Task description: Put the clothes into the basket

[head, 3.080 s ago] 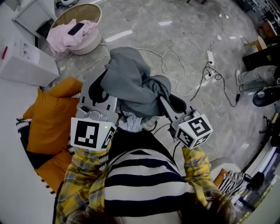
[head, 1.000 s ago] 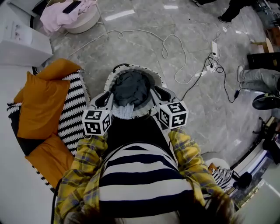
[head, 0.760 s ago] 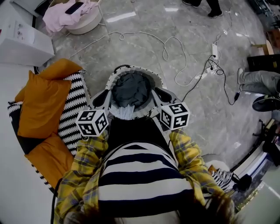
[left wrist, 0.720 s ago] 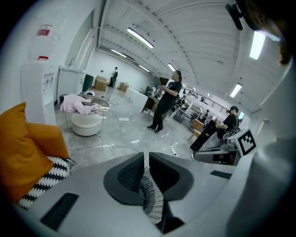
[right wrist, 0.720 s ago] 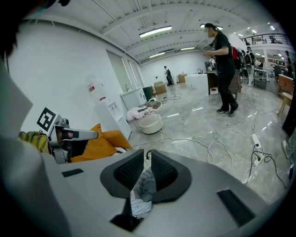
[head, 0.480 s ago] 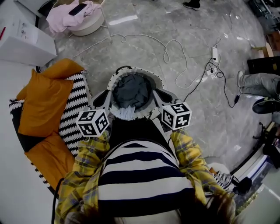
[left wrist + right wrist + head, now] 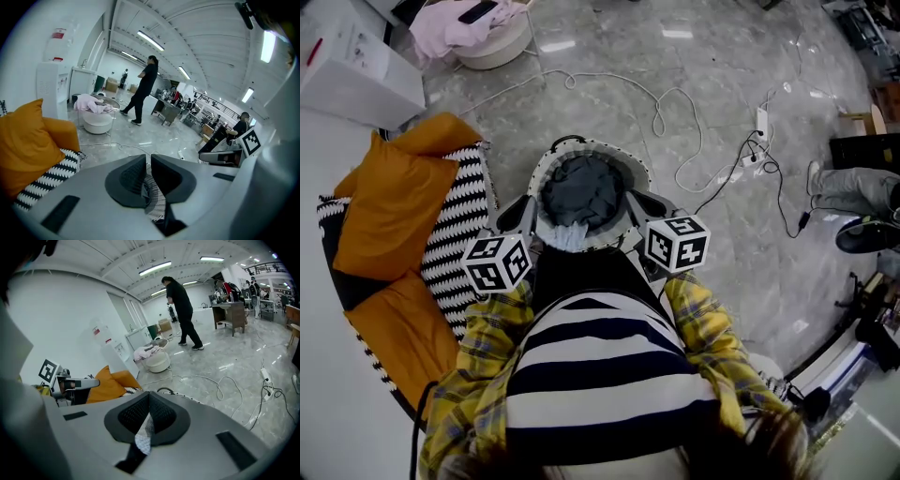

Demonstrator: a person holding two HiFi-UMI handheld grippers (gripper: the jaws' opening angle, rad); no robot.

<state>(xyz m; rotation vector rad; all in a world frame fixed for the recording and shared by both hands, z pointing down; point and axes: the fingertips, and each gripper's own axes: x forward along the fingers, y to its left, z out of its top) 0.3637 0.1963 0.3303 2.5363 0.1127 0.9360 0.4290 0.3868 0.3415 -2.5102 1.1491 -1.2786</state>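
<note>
1. Grey clothes (image 7: 581,187) that hung bunched between the two claws a few seconds back now lie heaped inside the basket (image 7: 542,167). It stands on the floor (image 7: 609,56) at the person's feet, just beside the orange cushions (image 7: 389,202).
2. On the left claw (image 7: 147,164) the jaws are all but together. They nip a fold of black-and-white weave that looks like the basket's rim on that side.
3. The right claw (image 7: 149,401) has just been closing its jaws, and they now meet on a strip of pale checked weave, apparently the opposite side of the rim.
4. A pale cloth (image 7: 565,237) drapes over the near rim rather than sitting down inside, so I judge this load nearly, not wholly, stowed.
5. Both holds are thin pinches on a soft edge. If the basket is lifted, one side could slip free, tip it and spill the clothes.
6. The draped cloth could slide out over the rim with any jolt.
7. A white cable (image 7: 675,103) loops across the floor just beyond and could catch feet or basket on a forward move.
</note>
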